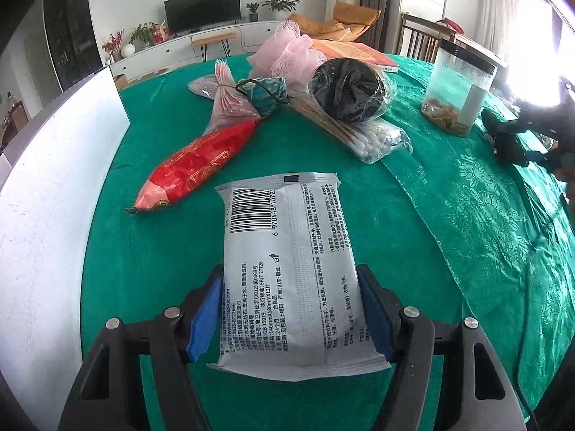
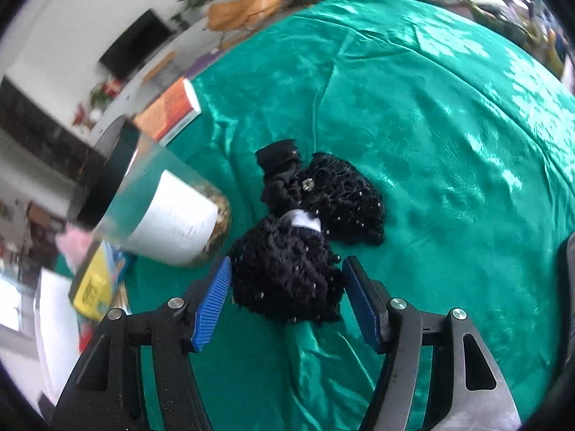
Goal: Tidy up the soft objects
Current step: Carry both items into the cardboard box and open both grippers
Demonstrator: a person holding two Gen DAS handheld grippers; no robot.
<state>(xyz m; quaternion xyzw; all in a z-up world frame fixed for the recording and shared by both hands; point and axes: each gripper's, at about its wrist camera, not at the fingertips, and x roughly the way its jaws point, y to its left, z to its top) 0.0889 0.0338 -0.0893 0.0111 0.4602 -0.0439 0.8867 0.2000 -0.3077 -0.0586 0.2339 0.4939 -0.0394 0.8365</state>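
My left gripper [image 1: 289,280] is shut on a white wet-wipe pack [image 1: 287,265], barcode side up, held over the green tablecloth [image 1: 151,251]. Beyond it lie a red fish-shaped packet [image 1: 194,165], a pink bath pouf [image 1: 287,57], a black bagged bundle [image 1: 346,89] and a bag of cotton swabs [image 1: 373,136]. My right gripper [image 2: 285,280] is open, its blue pads either side of a black beaded fabric piece [image 2: 287,273] lying on the cloth. That piece also shows in the left wrist view [image 1: 506,136] at the far right.
A clear jar with a black lid [image 1: 456,86] stands near the black fabric; it also shows in the right wrist view [image 2: 161,215]. An orange book [image 2: 169,111] lies behind it. A white board [image 1: 50,186] stands at the table's left edge. A chair [image 1: 420,39] is beyond.
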